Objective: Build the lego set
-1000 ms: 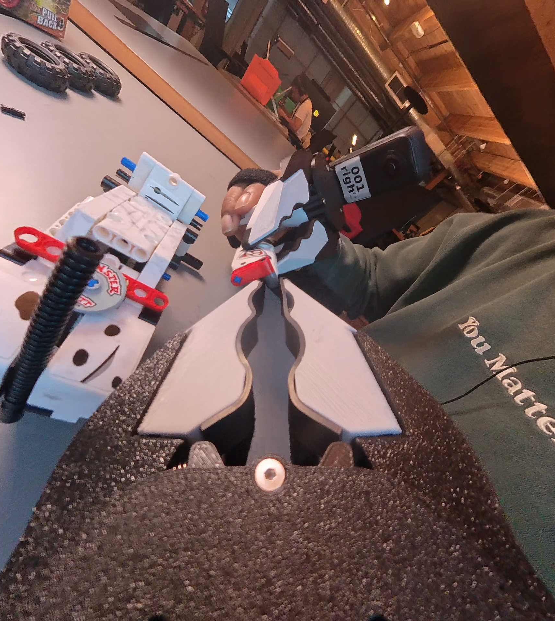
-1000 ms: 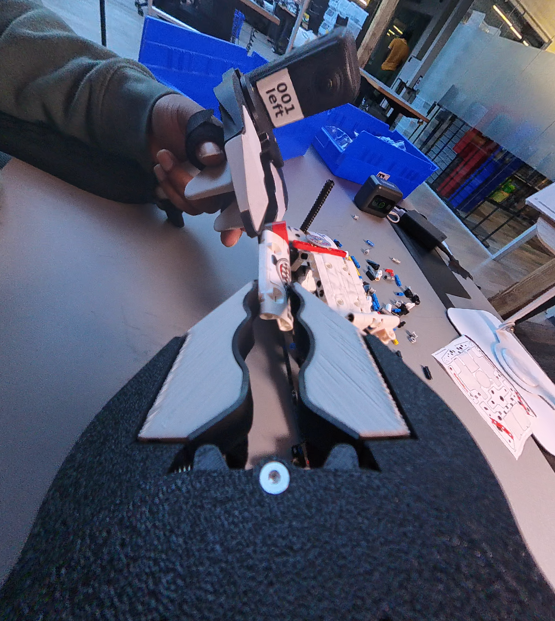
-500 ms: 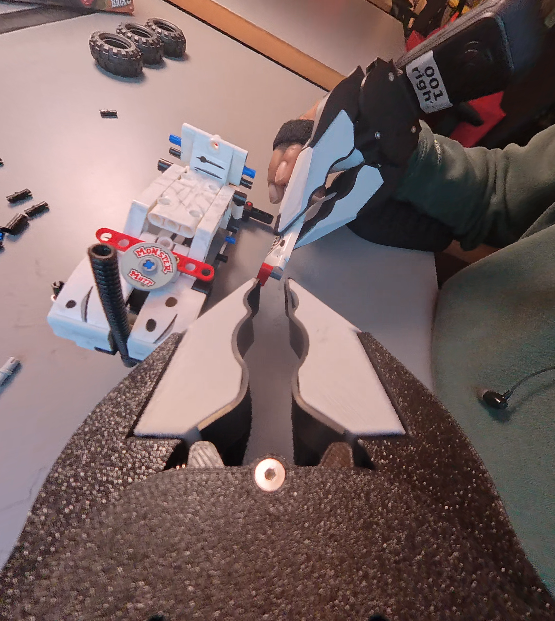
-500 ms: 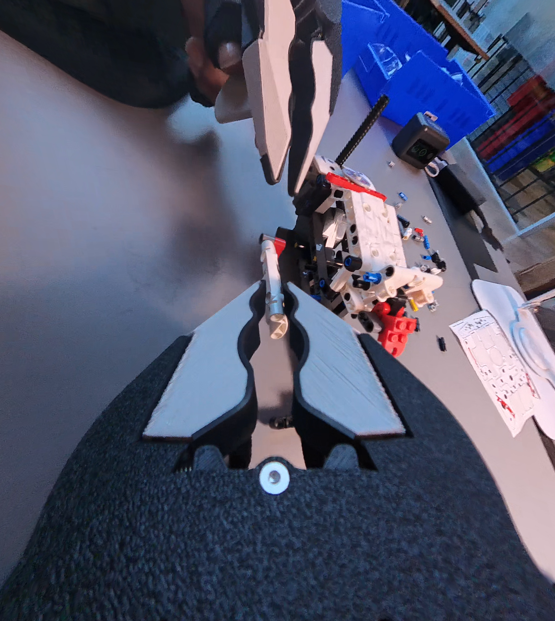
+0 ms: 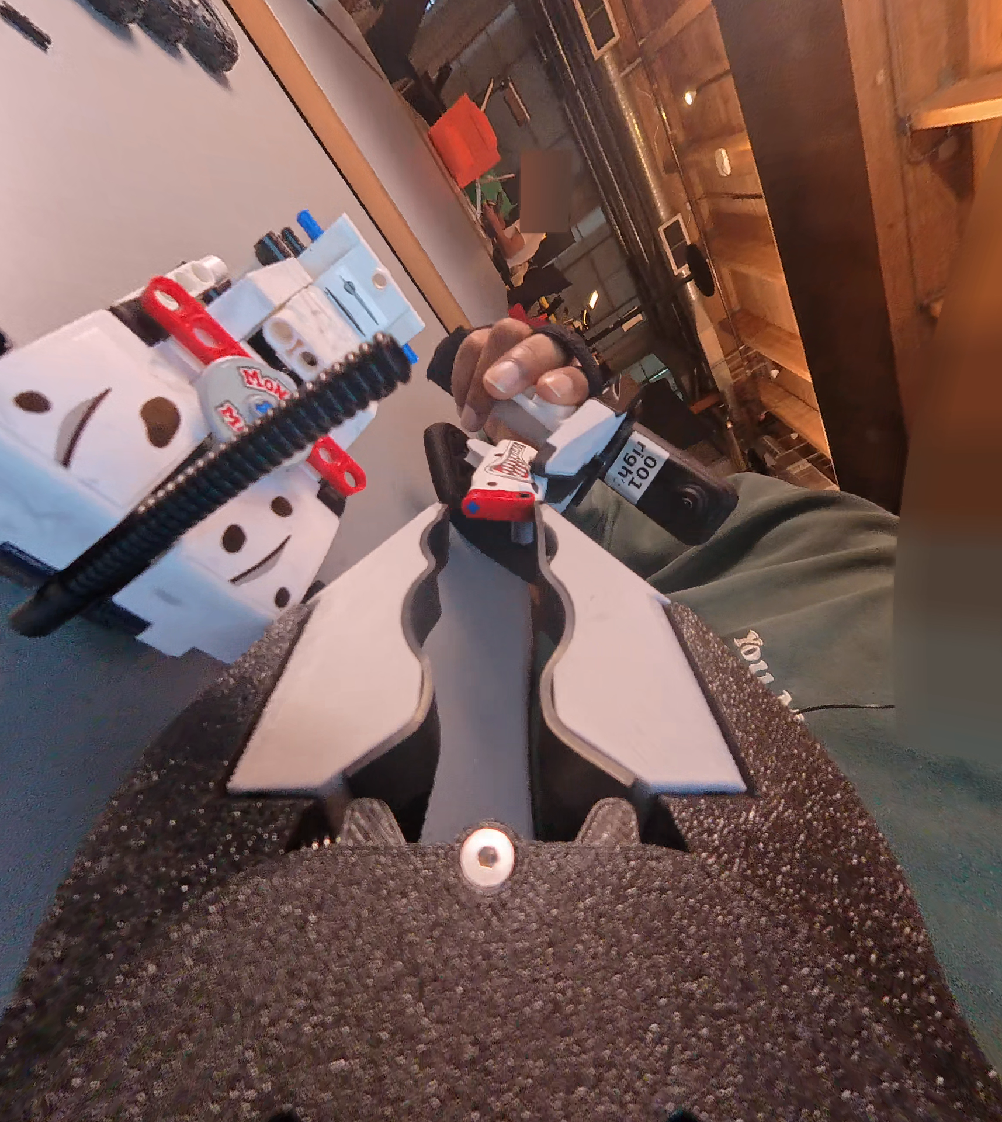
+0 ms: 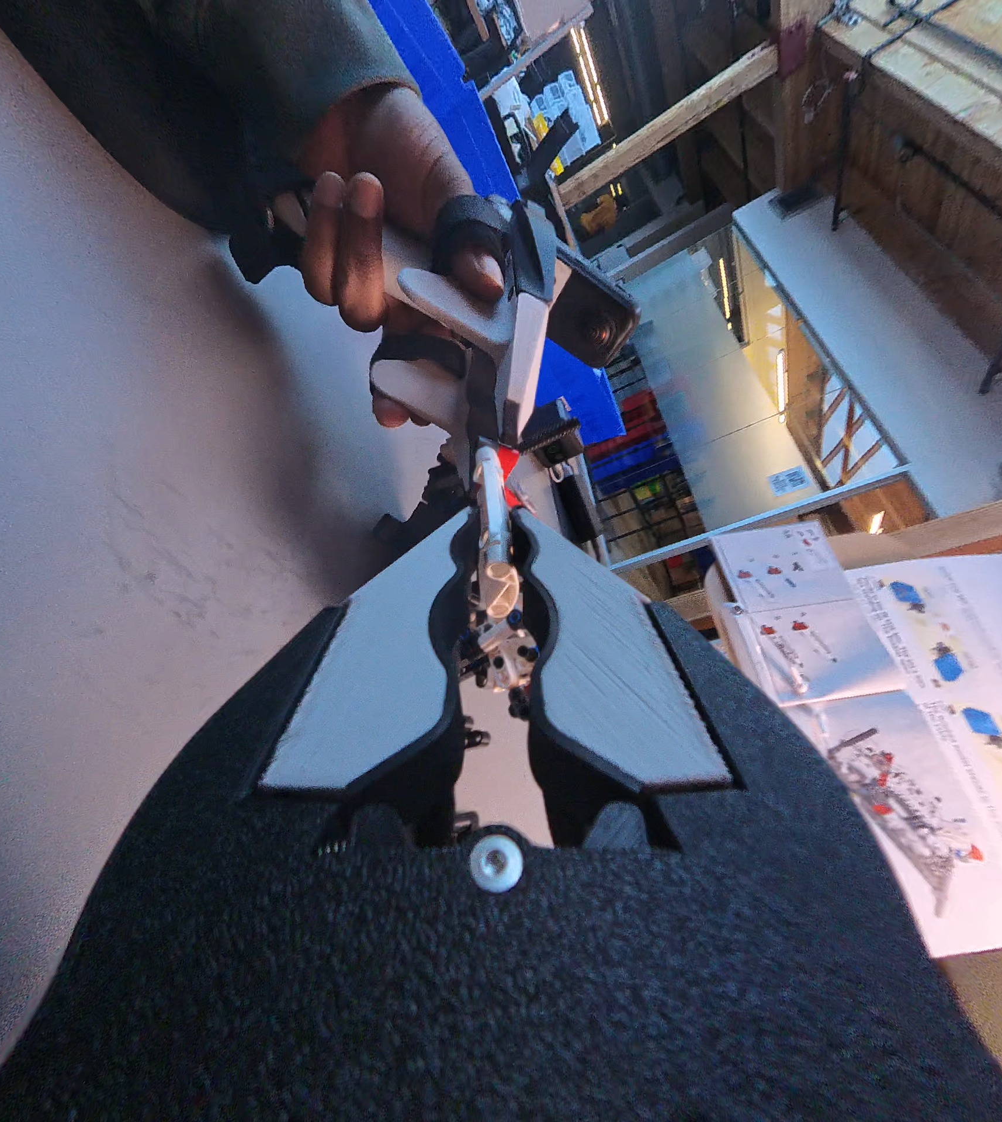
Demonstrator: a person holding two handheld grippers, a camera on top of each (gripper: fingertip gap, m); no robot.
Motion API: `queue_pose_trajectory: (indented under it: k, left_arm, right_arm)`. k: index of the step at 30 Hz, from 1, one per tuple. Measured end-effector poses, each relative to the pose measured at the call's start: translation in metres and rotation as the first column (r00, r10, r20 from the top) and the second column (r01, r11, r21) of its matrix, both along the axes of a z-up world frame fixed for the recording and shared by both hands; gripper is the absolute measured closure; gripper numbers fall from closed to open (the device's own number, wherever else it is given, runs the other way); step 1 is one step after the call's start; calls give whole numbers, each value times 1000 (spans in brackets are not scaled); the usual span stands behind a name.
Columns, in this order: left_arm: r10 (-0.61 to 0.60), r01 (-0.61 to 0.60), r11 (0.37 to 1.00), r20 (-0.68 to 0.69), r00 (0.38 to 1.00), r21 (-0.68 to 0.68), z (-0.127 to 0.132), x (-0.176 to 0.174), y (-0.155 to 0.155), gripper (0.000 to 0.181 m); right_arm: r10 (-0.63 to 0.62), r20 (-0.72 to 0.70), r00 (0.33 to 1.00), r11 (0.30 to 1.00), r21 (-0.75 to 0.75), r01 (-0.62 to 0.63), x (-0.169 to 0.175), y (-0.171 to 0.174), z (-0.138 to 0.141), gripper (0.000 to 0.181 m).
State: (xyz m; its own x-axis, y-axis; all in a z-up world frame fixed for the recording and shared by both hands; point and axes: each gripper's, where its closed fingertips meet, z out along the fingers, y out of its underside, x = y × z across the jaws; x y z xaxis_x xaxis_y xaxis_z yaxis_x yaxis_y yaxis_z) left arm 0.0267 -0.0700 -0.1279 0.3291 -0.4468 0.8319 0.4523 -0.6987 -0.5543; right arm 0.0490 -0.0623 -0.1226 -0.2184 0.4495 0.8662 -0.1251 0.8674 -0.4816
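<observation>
My right gripper (image 6: 493, 516) is shut on a small white and red lego piece (image 6: 493, 540) and holds it above the grey table (image 6: 91, 486). In the left wrist view the piece (image 5: 499, 486) shows its red end between my left gripper's (image 5: 491, 513) tips. The left jaws stand apart on either side of that end, with a gap on the left side. The right gripper (image 5: 504, 467) faces mine there; the left gripper (image 6: 507, 440) shows in the right wrist view. The white lego vehicle (image 5: 91, 461) with brown spots, a red beam (image 5: 182, 316) and a black ribbed hose (image 5: 231, 455) lies on the table at left.
Black tyres (image 5: 182, 24) lie blurred at the far top left. An open instruction booklet (image 6: 941, 698) lies at the right. Blue bins (image 6: 462, 121) stand behind the left hand. Loose small parts (image 6: 504, 662) show between the right fingers. A green sleeve (image 5: 789, 607) fills the right side. The grippers are tip to tip, or close to it.
The left gripper has come back to the piece's red end with its jaws wider apart. Both grippers have tilted, with the piece raised again. The right gripper still holds the piece.
</observation>
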Motion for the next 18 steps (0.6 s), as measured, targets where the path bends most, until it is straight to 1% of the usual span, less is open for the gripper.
queue_pose_trajectory:
  k: [5, 8, 9, 12, 15, 18]
  left_arm:
    - [-19, 19, 1000, 6, 1000, -14, 1, 2, -3, 146]
    - [-22, 23, 1000, 17, 1000, -11, 5, 1, -4, 143]
    - [-31, 31, 999, 32, 999, -7, 7, 2, -5, 144]
    - [-51, 50, 999, 47, 998, 9, 10, 5, -8, 162]
    - [-41, 40, 999, 26, 999, 28, 10, 4, -7, 166]
    - [-19, 19, 998, -5, 1000, 54, 10, 3, -5, 171]
  right_arm:
    - [-8, -107, 994, 988, 152, 25, -1, -10, 5, 172]
    - [-1, -157, 988, 978, 204, 34, -1, -14, 10, 172]
    - [1, -171, 985, 975, 219, 37, -1, -16, 11, 172]
    - [7, -178, 984, 968, 249, 38, -2, -19, 8, 172]
    - [2, -172, 985, 970, 240, 40, -3, -17, 6, 172]
    - [-25, -156, 987, 982, 179, 53, -5, -11, 6, 171]
